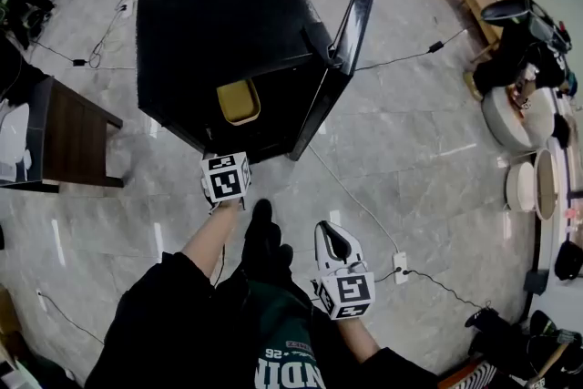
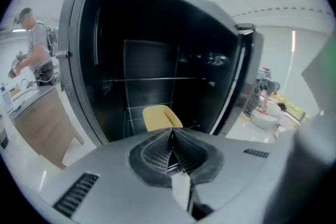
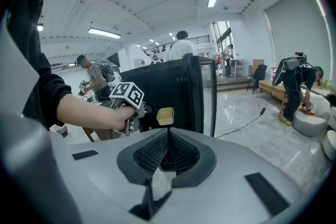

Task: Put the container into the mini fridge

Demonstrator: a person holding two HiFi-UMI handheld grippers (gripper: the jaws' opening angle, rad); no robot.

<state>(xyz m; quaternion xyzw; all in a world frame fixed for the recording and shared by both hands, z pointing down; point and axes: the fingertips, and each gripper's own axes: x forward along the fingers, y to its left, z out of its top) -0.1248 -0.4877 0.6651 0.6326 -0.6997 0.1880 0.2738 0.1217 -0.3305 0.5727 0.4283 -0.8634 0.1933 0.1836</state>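
Head view: found container (image 1: pixel 238 101) already inside fridge (image 1: pixel 209 14), low in the compartment and close to the front edge. Recorded door (image 1: pixel 353 23) wide open. Judged main risk: door swung shut against a container sitting too far forward, tipping or jamming it. Judged second risk: left gripper (image 1: pixel 225 178), just in front of the opening, catching the frame or nudging the container if brought forward carelessly. Noted also a cable (image 1: pixel 351 196) across the floor beside the feet, a possible snag. Left gripper view: saw jaws pressed together with nothing between them. Located container straight ahead beyond the tips, apart from them, on the fridge bottom. Right gripper view: saw right gripper (image 3: pixel 168 132) likewise closed and empty, held further back. Located container well apart and ahead, just past the left hand (image 3: pixel 113 115).
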